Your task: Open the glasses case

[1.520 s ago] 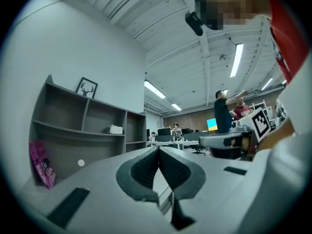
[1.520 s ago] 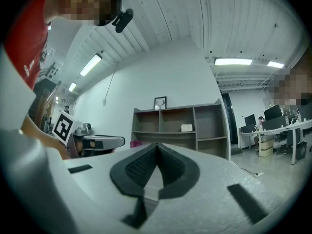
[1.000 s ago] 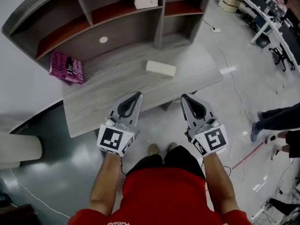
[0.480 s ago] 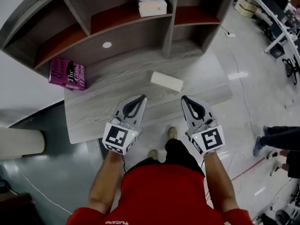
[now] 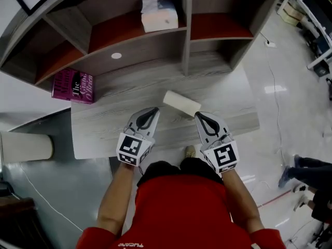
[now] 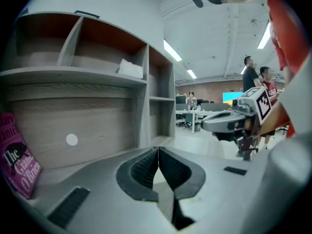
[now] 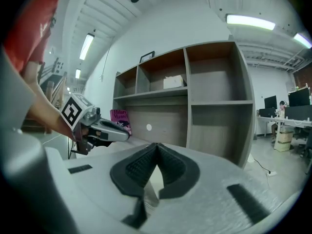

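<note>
A cream oblong glasses case point(image 5: 181, 103) lies shut on the grey wooden desk point(image 5: 114, 128), near its middle. My left gripper point(image 5: 154, 109) hovers just left of the case's near end, jaws shut and empty. To the case's right, my right gripper point(image 5: 196, 115) is shut too, with nothing in it, its tip close to the case's right end. In the left gripper view the shut pads point(image 6: 158, 152) meet, and the right gripper point(image 6: 214, 123) shows to the right. The right gripper view shows its pads point(image 7: 156, 147) closed and a pale sliver of the case point(image 7: 154, 179) behind them.
A magenta book point(image 5: 73, 86) leans at the desk's back left. Shelves point(image 5: 155, 32) rise behind the desk, with a white tissue pack point(image 5: 159, 12) on one. The desk's front edge is right under the grippers. A person's legs point(image 5: 308, 170) show at the right on the floor.
Both grippers have moved forward and down over the desk's front edge toward the case, staying shut. The head view has shifted closer to the shelves.
</note>
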`<state>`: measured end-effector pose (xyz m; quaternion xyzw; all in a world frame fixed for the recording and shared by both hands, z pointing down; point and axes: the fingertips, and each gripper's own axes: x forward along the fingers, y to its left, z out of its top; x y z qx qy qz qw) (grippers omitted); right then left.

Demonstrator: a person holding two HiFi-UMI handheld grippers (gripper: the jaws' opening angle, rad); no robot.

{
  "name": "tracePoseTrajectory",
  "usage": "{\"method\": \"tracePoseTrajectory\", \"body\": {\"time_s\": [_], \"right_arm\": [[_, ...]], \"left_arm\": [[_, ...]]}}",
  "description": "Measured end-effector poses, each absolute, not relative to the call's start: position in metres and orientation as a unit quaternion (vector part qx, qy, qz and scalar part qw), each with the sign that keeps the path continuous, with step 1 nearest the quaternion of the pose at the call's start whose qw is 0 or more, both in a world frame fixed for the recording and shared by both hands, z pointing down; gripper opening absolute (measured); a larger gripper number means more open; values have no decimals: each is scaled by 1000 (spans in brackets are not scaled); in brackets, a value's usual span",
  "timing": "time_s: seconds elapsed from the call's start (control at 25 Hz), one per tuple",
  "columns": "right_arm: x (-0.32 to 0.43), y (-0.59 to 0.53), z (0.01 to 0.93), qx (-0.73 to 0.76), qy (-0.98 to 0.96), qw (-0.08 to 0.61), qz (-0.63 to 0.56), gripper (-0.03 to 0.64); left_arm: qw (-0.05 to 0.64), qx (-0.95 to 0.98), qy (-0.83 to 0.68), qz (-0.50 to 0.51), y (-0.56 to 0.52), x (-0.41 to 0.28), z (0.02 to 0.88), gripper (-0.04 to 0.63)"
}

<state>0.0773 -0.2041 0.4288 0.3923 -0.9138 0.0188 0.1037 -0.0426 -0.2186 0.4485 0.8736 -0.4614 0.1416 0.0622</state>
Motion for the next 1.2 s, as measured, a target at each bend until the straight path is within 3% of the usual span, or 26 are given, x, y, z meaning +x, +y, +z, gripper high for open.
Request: {"method": "tracePoseTrajectory", "body": {"time_s": [0.64,0.84,0.96,1.2], "right_arm": [[64,-246,488,373,-904,205,38,13],[63,-249,508,364,-900,237,42,73],[63,-249,521,352,-897,262,48,128],[65,-249,547,324,-887,324,50,223]], "left_arm": [[158,860,-427,233,-262,-47,539,11],[171,856,-408,267,-268,-48,560,14],[186,857,-387,285,-269,-45,573,92],[198,851,-369,317,-276,-46,591,94]]}}
